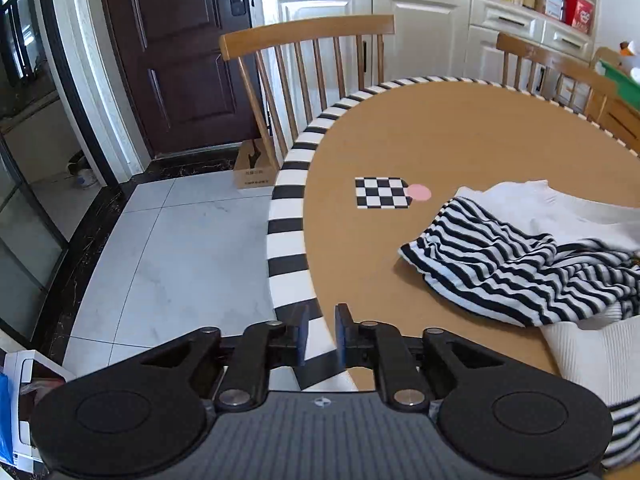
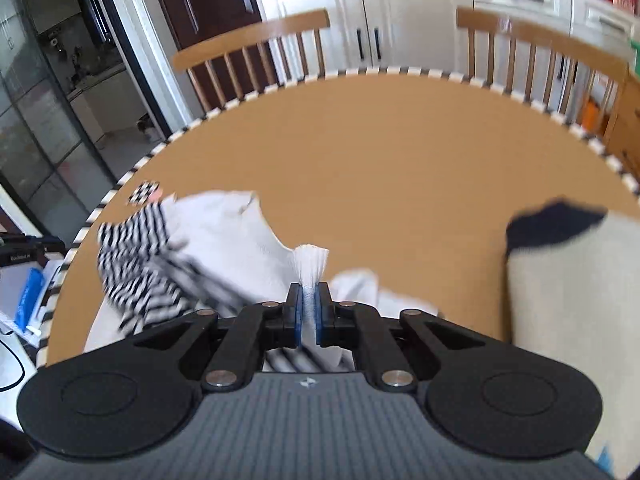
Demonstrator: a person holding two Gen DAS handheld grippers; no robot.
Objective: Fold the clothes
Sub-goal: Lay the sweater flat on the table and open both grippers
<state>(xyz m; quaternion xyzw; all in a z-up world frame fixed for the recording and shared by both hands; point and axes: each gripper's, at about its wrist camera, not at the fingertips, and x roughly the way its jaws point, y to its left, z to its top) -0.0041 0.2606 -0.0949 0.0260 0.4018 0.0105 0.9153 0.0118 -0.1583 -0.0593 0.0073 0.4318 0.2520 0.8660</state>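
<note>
Pinching white cloth [image 2: 310,264], right hand-held gripper [image 2: 308,308] alone shows cream garment [image 2: 568,300].

On the desk [image 1: 440,140] the garment [image 1: 520,264] lies at your left side, near the edge. Behind it, toward the chairs, lies the marker card [image 1: 382,193]. At your right on the desk lies a second cloth [image 2: 560,280], well apart from the garment. Two chairs [image 1: 304,60] stand behind the desk, and cabinets [image 1: 420,20] behind them.

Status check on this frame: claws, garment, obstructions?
Left claw open, empty, over table edge. Right claw shut on white garment. Striped top lies crumpled on it. Nothing blocking.
</note>
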